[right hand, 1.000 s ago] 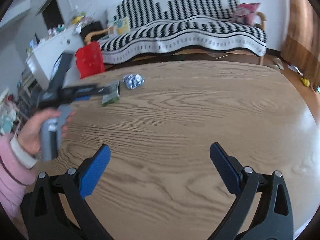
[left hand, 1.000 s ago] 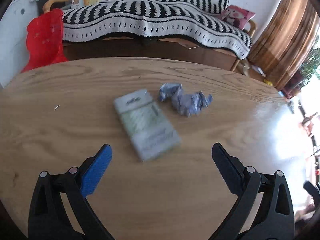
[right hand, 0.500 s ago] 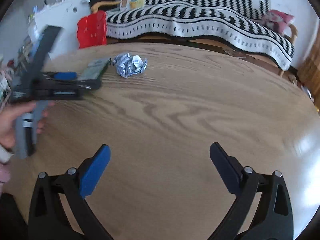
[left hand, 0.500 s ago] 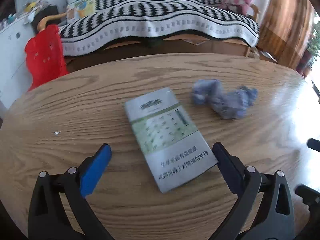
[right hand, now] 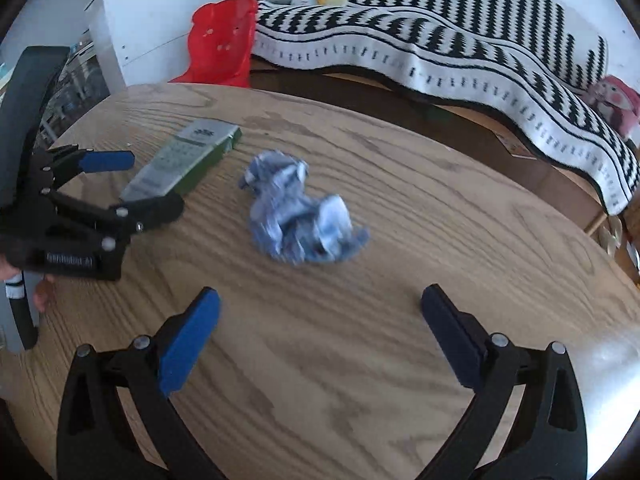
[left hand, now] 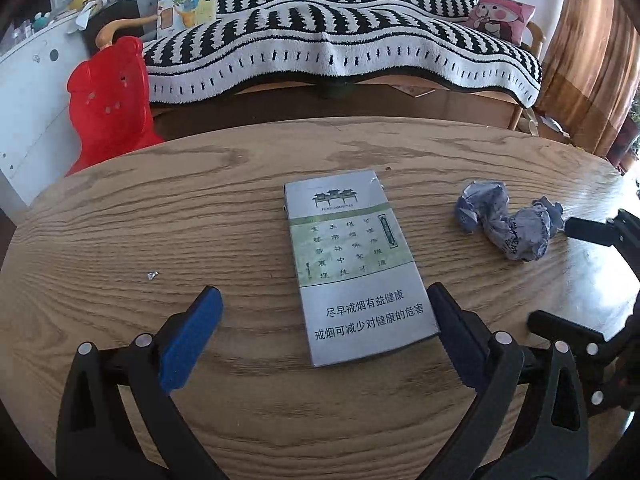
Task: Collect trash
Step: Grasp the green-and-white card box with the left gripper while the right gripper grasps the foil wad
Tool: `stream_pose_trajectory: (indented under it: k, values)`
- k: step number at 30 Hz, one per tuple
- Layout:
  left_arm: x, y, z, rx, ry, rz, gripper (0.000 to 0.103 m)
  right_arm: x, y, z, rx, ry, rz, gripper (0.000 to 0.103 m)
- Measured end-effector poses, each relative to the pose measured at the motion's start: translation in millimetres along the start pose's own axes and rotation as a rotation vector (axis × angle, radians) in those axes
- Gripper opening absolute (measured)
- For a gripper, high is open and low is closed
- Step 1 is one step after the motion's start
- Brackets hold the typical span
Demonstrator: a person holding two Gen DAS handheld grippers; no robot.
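Note:
A silver and green cigarette pack [left hand: 352, 264] lies flat on the wooden table [left hand: 120, 232]. My left gripper [left hand: 324, 320] is open, low over the table, its fingers either side of the pack's near end. A crumpled blue-grey paper wad [left hand: 508, 224] lies right of the pack. In the right wrist view the wad [right hand: 300, 216] sits just ahead of my open, empty right gripper [right hand: 316, 320]; the pack [right hand: 184, 160] and the left gripper [right hand: 120, 184] are at the left. The right gripper's fingertips [left hand: 584, 230] show at the left view's right edge.
A red plastic stool [left hand: 108, 104] stands beyond the table's far left edge. A sofa with a black and white striped cover [left hand: 340, 40] runs behind the table. A white cabinet [right hand: 148, 24] stands at the left. A small scrap [left hand: 152, 275] lies on the table.
My left gripper has moved forward and right until the pack lies between its fingers. My right gripper has moved left and forward towards the paper wad.

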State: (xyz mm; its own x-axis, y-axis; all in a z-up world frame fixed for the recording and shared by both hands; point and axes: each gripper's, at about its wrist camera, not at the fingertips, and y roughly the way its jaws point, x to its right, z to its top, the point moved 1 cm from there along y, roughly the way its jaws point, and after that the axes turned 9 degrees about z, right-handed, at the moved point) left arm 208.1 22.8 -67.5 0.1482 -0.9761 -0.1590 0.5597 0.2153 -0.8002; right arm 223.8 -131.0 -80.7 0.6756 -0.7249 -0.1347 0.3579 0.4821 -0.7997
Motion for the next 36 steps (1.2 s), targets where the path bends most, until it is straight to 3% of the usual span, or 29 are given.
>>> stream_pose_trajectory:
  k: [13, 36]
  values:
    - [-0.3, 0.4, 0.0, -0.002, -0.002, 0.002, 0.098, 1.9, 21.6, 29.4, 0.001, -0.020, 0.018, 0.098]
    - [-2.2, 0.4, -1.0, -0.004, -0.010, -0.003, 0.098, 1.9, 21.2, 29.8, 0.001, -0.017, 0.012, 0.098]
